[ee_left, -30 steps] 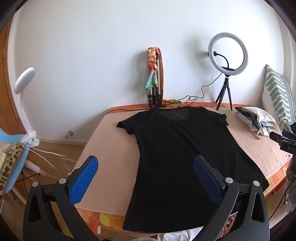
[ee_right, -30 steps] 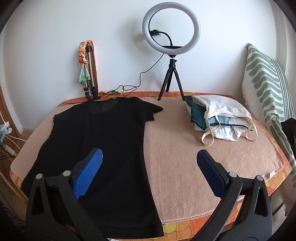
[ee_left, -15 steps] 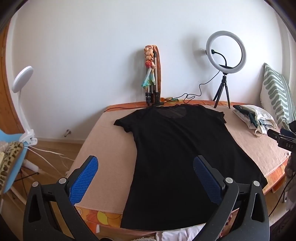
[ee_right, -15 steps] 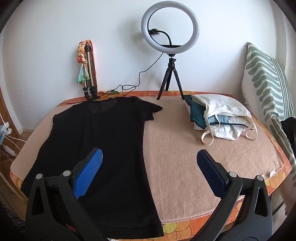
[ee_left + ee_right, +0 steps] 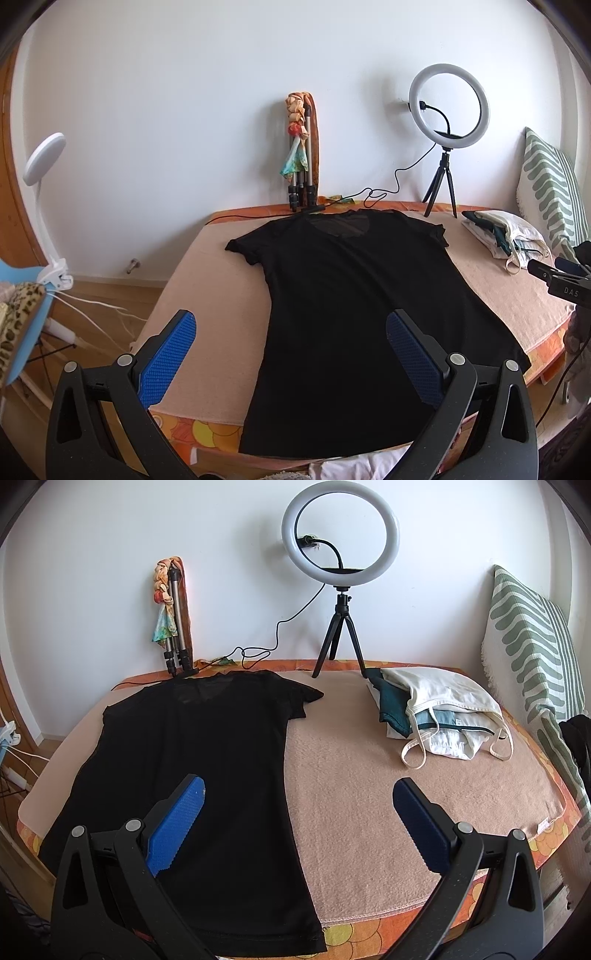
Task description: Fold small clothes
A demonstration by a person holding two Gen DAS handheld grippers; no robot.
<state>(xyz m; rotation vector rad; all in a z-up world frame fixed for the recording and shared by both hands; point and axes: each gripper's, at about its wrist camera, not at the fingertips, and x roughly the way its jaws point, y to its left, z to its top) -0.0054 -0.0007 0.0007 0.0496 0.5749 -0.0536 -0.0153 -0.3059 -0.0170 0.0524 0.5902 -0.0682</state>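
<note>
A black T-shirt [image 5: 354,295] lies spread flat on the beige blanket [image 5: 221,295], collar toward the wall and hem at the near edge. It also shows in the right wrist view [image 5: 192,775]. My left gripper [image 5: 290,332] is open and empty, held above the shirt's near left part. My right gripper [image 5: 297,805] is open and empty, held above the shirt's right side edge and the blanket [image 5: 369,794]. Part of the right gripper shows at the right edge of the left wrist view [image 5: 557,280].
A pile of folded light and teal clothes [image 5: 436,712] lies at the back right. A ring light on a tripod [image 5: 340,554], its cable, and a folded tripod with a doll [image 5: 170,616] stand at the wall. A striped cushion [image 5: 535,646] leans at the right. A clip lamp [image 5: 40,184] stands left.
The left gripper has drawn back and risen a little, so the shirt looks slightly farther. The right view has barely shifted. Both grippers stay open.
</note>
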